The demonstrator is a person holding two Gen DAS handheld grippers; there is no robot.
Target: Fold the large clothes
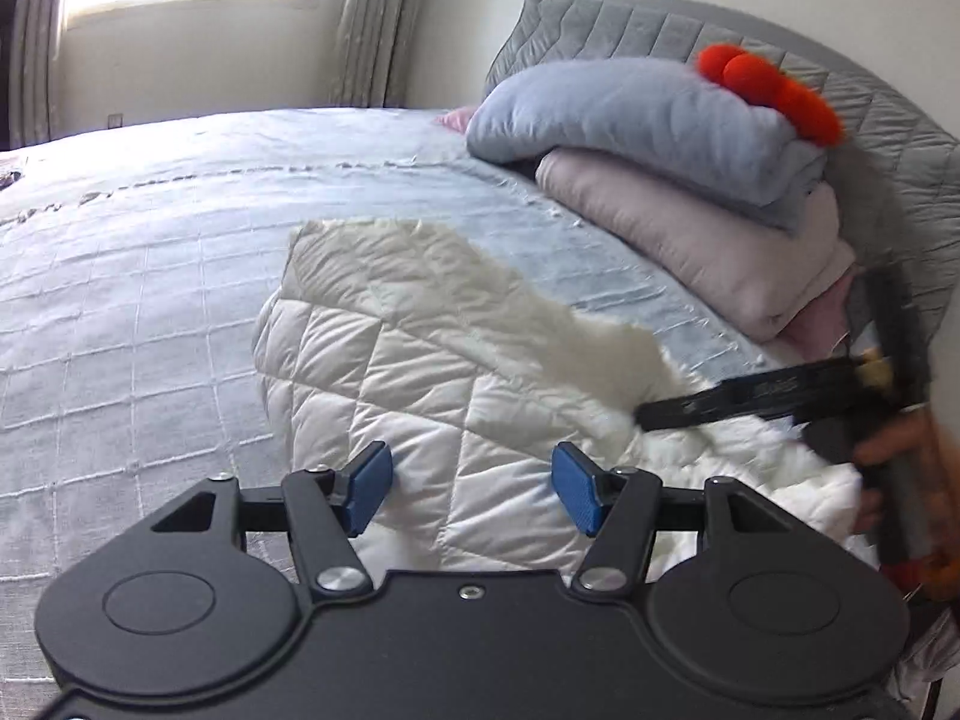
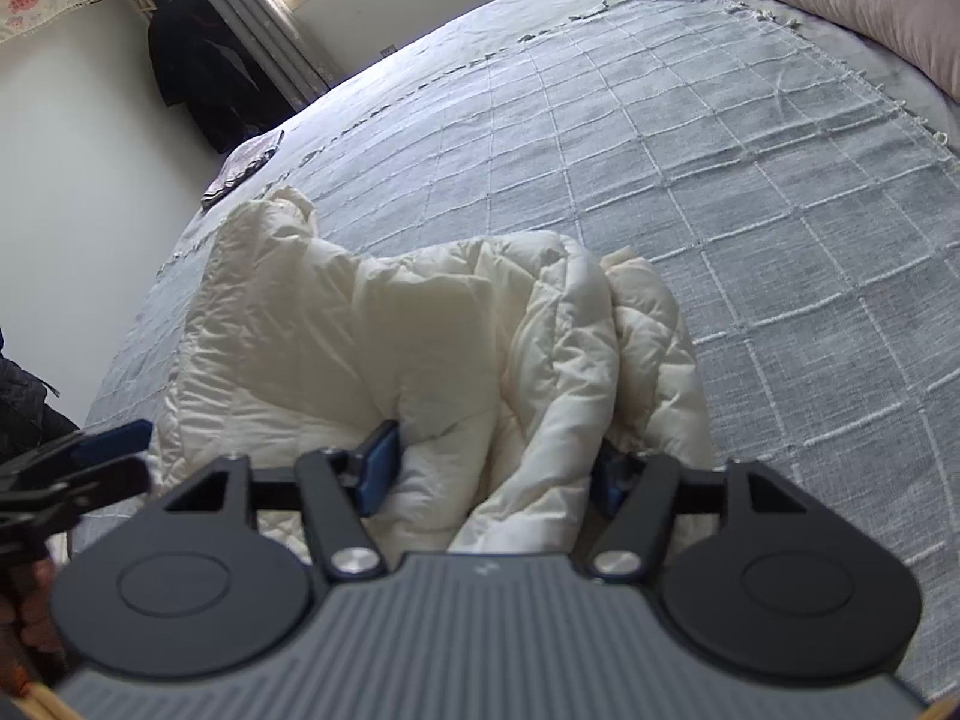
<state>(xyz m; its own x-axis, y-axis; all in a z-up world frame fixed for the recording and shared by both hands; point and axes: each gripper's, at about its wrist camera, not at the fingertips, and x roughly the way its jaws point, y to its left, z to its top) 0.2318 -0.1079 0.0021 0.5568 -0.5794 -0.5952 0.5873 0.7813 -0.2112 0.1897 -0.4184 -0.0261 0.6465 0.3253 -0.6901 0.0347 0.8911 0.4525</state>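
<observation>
Left wrist: left hand-held gripper (image 1: 473, 489) open over quilted jacket (image 1: 420, 372), stacked pillows (image 1: 660, 168) beyond; right hand-held gripper (image 2: 498, 474) gapes.

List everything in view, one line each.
Cream quilted puffer jacket: one, cream, bunched on the bed.
Grey-blue grid-stitched bedspread: one, covers the bed.
Folded blankets: two, grey on pink, by the headboard.
Red fuzzy pompom item: one, atop the grey blanket.
Dark garment: one, hanging by the curtain.
Left claw: open above the jacket.
Right claw: jacket fabric between its pads.
</observation>
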